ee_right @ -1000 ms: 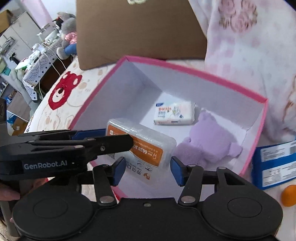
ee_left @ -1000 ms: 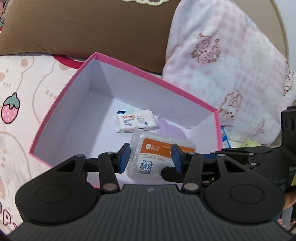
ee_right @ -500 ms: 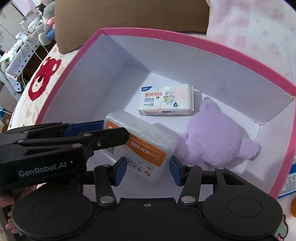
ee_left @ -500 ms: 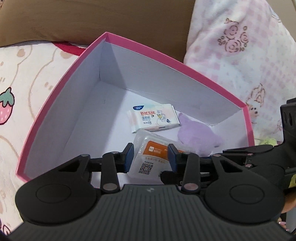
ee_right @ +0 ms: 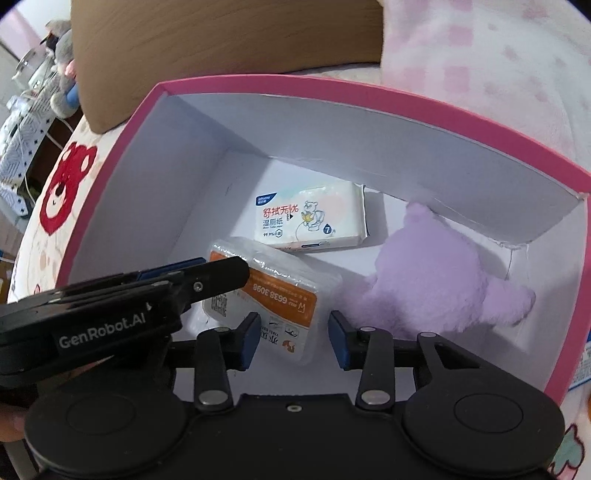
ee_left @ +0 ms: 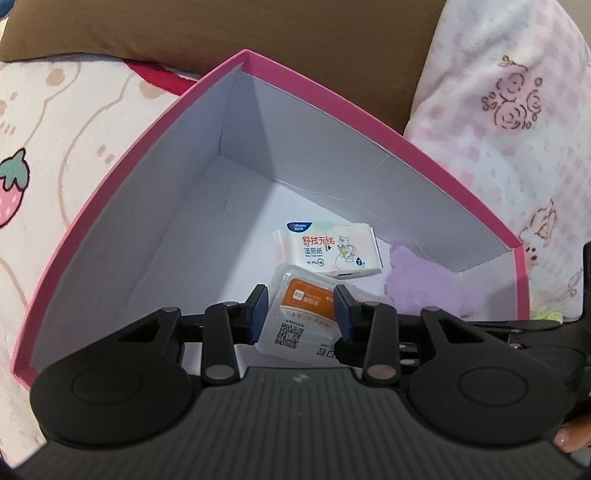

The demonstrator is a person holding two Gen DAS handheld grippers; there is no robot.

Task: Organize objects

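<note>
A clear plastic pack with an orange label [ee_left: 301, 312] [ee_right: 273, 295] sits low inside the pink-rimmed white box [ee_left: 147, 229] [ee_right: 369, 122]. My left gripper [ee_left: 300, 314] is shut on the pack's sides. My right gripper [ee_right: 291, 334] straddles the pack's near end with its pads close to it; whether they press it is unclear. The left gripper's arm also shows in the right wrist view [ee_right: 155, 291]. A white wet-wipe pack [ee_left: 327, 251] [ee_right: 312, 221] and a purple plush toy [ee_left: 424, 286] [ee_right: 436, 273] lie on the box floor behind.
The box stands on a bed sheet with strawberry and bear prints [ee_left: 55, 122]. A brown pillow [ee_left: 221, 29] and a pink checked pillow [ee_left: 517, 92] lie behind it. A blue and white packet edge [ee_right: 581, 365] lies right of the box.
Both grippers have carried the orange-labelled pack over the rim and down into the box, close to the wet-wipe pack and the plush toy.
</note>
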